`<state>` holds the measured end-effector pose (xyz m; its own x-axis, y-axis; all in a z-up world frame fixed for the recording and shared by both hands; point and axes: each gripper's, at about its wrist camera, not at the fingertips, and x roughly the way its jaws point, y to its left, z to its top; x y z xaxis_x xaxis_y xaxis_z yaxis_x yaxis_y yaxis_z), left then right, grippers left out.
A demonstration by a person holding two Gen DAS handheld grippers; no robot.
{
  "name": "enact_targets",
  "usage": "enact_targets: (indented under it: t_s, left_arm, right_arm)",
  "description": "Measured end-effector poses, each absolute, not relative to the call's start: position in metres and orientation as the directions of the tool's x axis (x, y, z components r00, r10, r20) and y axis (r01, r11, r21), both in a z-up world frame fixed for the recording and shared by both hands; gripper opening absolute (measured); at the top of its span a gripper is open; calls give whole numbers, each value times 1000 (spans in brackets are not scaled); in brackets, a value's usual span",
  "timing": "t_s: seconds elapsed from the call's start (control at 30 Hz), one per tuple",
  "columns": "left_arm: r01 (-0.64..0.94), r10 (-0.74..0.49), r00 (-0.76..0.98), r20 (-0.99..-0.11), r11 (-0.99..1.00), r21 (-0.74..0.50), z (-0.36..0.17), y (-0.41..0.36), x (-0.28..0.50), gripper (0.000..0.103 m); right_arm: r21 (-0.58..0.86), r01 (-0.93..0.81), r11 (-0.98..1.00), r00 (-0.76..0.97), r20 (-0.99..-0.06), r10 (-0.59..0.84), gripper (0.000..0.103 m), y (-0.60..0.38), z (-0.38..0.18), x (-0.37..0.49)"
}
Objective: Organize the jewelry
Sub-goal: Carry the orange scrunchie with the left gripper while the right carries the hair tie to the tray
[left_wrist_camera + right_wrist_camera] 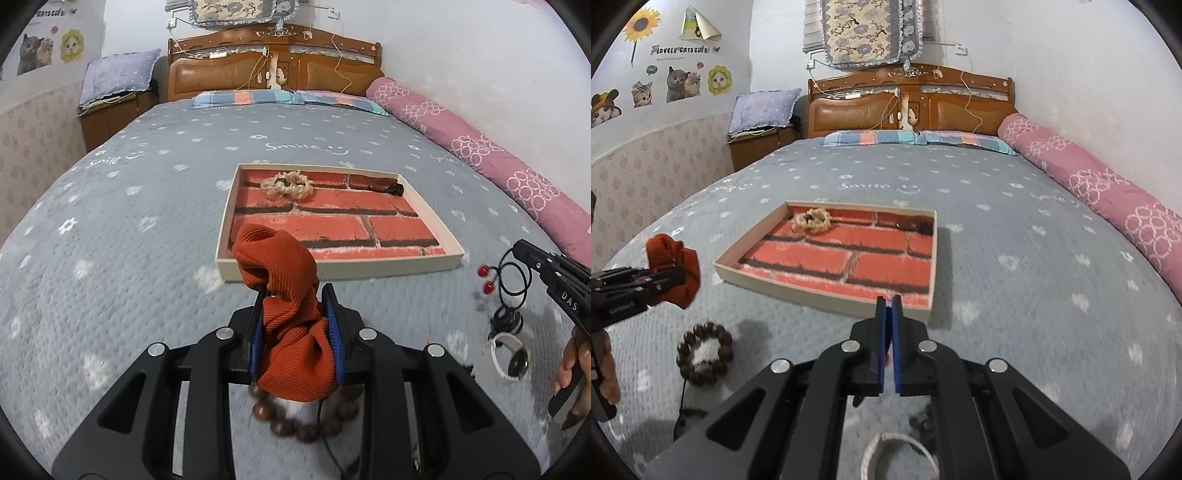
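With the left gripper (297, 295) clamped on the orange scrunchie (284, 273) short of the tray (343, 265) and the right gripper (888, 301) pinching a black hair tie (511, 275), either loop could slip out onto the bed (147, 206).

A grey flower-print bed (147, 229) carries a brick-patterned tray (343, 263), a bead bracelet (704, 353), pillows (288, 99) and a pink bolster (480, 147).

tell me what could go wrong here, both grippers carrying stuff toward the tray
1. The thin black hair tie dangles loose from the right gripper and could slip off short of the tray.
2. The bulky orange scrunchie in the left gripper may land on the tray's rim.
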<state>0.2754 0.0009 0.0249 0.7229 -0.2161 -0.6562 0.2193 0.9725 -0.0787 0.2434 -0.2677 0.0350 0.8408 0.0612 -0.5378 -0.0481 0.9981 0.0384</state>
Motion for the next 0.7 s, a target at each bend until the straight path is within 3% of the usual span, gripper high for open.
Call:
enact_targets:
  t_s: [0.37,0.7]
  left_arm:
    - [222,-226,703,-674,970,-95,25,-18,347,27]
    - [201,-218,660,-718,973,-111,11,-31,439,27]
  right_arm:
    - [55,-60,997,840,-537,80,3,-253,49,316]
    - [80,-19,997,808,-587,62,3,-256,27,413]
